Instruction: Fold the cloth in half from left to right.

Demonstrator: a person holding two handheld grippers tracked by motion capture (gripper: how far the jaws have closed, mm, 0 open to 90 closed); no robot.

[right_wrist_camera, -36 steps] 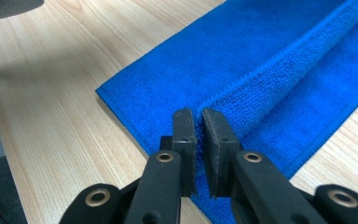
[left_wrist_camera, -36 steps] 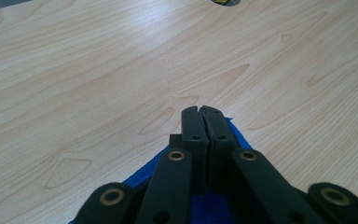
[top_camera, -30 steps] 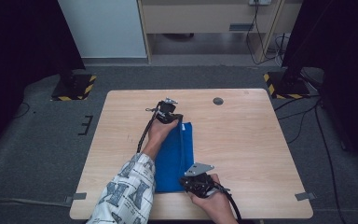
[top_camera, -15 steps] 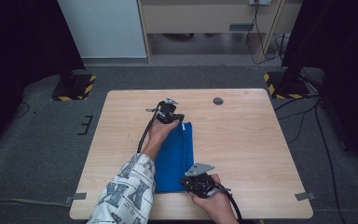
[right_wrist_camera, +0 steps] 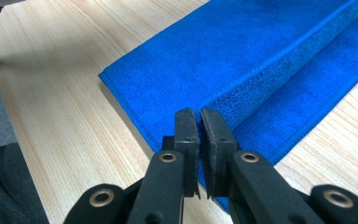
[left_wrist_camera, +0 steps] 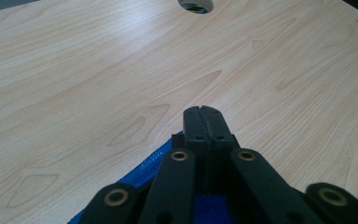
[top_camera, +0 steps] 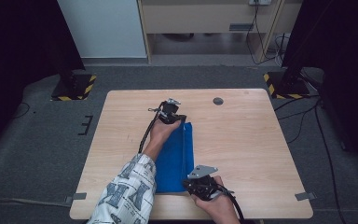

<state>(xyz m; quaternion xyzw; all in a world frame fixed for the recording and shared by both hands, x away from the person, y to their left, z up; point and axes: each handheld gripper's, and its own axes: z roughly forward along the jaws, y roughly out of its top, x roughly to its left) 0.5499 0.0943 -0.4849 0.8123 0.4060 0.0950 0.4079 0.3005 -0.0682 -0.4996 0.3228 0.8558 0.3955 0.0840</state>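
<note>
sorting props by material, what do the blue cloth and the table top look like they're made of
Blue cloth: looks like microfibre or terry, matte; fuzzy napped pile and a stitched hem show. Table: probably wood-look laminate, smooth with a soft sheen; pale printed-looking grain.

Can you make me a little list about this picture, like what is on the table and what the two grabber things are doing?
Table: light wooden table with a small round hole near the far edge
Cloth: folded bright blue terry cloth, lying flat as a long strip
Left hand-held gripper: at the cloth's far end, jaws shut; whether they pinch the cloth cannot be told
Right hand-held gripper: at the cloth's near end, jaws nearly together at the edge of the upper fold
Person: patterned sleeve on the left arm
Floor: grey carpet
</note>
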